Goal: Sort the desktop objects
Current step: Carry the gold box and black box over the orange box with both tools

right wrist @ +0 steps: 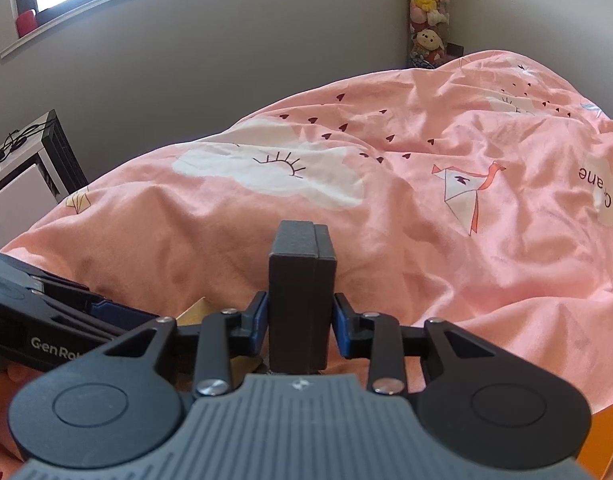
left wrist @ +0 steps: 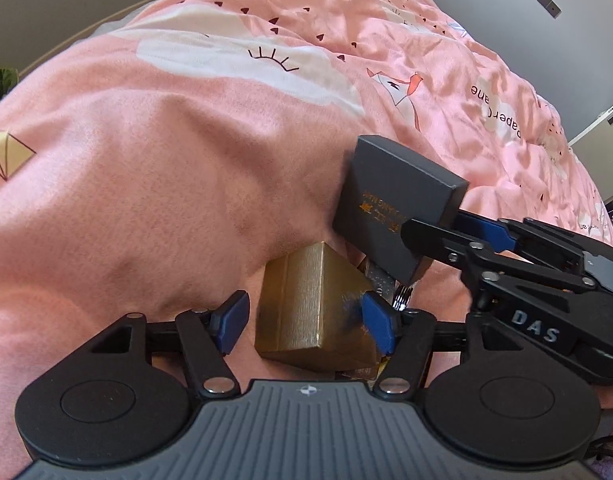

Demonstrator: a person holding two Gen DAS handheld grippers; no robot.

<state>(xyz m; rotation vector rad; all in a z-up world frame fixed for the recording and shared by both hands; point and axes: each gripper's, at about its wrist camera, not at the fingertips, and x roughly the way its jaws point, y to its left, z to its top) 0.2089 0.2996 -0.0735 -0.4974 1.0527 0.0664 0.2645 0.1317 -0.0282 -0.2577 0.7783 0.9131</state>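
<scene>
Bed: pink quilt (left wrist: pixel 186 152) fills both views; everything sits over it.
Dark box: (right wrist: pixel 300 304) upright between the right tongs (right wrist: pixel 300 324), centre of the right view, long axis vertical; in the left view it hangs tilted at centre right (left wrist: pixel 390 208).
Gold box: (left wrist: pixel 306 304) lower centre of the left view, corner-on, leaning against the quilt's bulge.
Right tongs: closed on the dark box, both pads against its sides.
Left tongs: (left wrist: pixel 306 322) wide, straddling the gold box; right pad touches or nearly touches it, left pad stands apart.
Key relation: gold box lies straight ahead inside the left tongs, so the left hand is nearer.
Under the boxes: something metallic, too hidden to name.
</scene>
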